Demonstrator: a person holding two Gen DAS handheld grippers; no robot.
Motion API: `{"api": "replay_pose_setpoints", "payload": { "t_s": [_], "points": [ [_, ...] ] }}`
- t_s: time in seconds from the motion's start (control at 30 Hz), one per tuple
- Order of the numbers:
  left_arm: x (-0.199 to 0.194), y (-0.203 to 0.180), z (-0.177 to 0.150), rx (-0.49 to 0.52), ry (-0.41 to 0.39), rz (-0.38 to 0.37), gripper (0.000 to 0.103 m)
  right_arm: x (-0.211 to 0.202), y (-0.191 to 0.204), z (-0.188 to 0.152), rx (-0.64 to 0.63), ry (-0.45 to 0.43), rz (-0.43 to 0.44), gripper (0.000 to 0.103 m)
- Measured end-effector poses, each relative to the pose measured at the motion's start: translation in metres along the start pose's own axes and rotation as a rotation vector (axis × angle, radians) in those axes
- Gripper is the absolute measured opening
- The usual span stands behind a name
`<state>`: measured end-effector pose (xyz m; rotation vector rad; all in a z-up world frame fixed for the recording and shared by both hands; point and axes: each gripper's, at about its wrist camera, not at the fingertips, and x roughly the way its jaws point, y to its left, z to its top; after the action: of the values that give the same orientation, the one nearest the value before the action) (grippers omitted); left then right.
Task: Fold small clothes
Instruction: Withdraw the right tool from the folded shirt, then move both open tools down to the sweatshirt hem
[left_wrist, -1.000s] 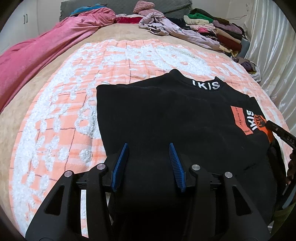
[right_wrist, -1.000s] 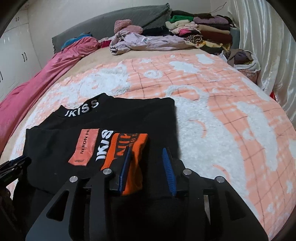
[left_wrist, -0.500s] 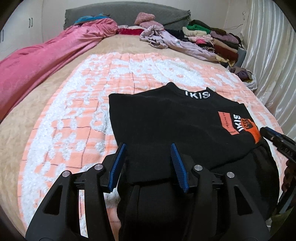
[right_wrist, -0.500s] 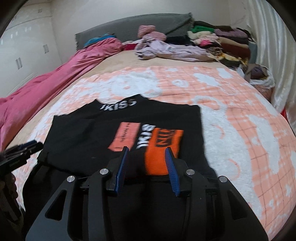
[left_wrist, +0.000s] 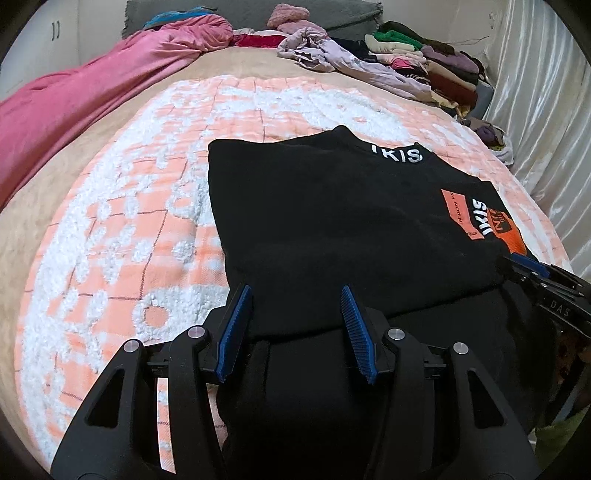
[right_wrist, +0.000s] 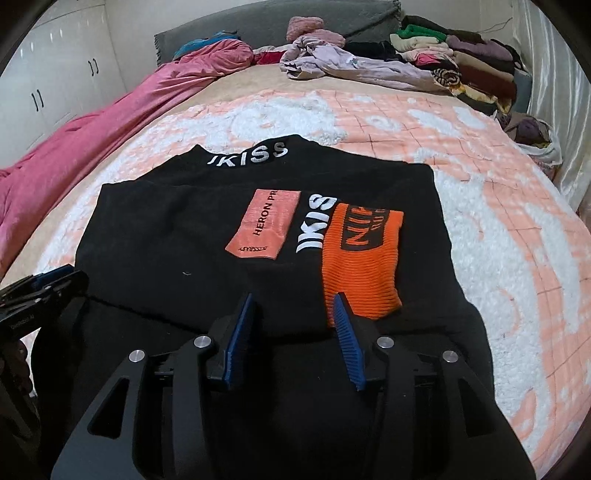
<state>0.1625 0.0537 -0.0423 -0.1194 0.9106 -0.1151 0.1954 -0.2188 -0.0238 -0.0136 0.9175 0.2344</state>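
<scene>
A bed (left_wrist: 110, 229) with a peach-and-white blanket (right_wrist: 498, 221) carries a black sweater (left_wrist: 332, 221), folded near the front edge, its orange patch (right_wrist: 360, 266) facing up. The left claw (left_wrist: 295, 314) is spread over the sweater's near fold, pinching nothing. The right claw (right_wrist: 291, 325) is opening above the fold, its pads clear of the cloth.

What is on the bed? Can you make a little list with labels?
surface: bed with an orange and white blanket
main thing: black top, partly folded, lying flat
markings: white letters at the collar, orange patch
left gripper: open, at the top's near edge
right gripper: jaws opening, nothing pinched
far end: clothes pile, pink cover
</scene>
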Motion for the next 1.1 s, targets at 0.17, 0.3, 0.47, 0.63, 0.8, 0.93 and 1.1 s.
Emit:
{"api": "replay_pose_setpoints", "payload": {
  "t_s": [0.17, 0.3, 0.47, 0.63, 0.8, 0.93, 1.1],
  "points": [
    [-0.007, 0.004, -0.002, -0.024, -0.006, -0.016, 0.042, -0.007, 0.001, -0.002, 0.008, -0.010, 0.015, 0.050],
    [-0.014, 0.008, -0.006, -0.036, -0.011, -0.010, 0.044, -0.013, 0.002, -0.003, 0.014, -0.016, 0.027, 0.057],
    [-0.023, 0.013, -0.010, -0.056, -0.013, -0.012, 0.055, -0.023, 0.003, -0.002, 0.029, -0.038, 0.041, 0.063],
    [-0.035, 0.016, -0.012, -0.061, -0.035, -0.006, 0.069, -0.035, 0.005, 0.000, 0.038, -0.071, 0.045, 0.072],
    [-0.049, 0.018, -0.013, -0.068, -0.060, 0.000, 0.078, -0.046, 0.008, 0.000, 0.038, -0.103, 0.035, 0.083],
    [-0.059, 0.018, -0.014, -0.068, -0.079, 0.007, 0.092, -0.053, 0.009, 0.000, 0.039, -0.114, 0.029, 0.084],
    [-0.069, 0.019, -0.015, -0.070, -0.097, 0.013, 0.092, -0.060, 0.009, 0.000, 0.043, -0.132, 0.028, 0.088]
  ]
}}
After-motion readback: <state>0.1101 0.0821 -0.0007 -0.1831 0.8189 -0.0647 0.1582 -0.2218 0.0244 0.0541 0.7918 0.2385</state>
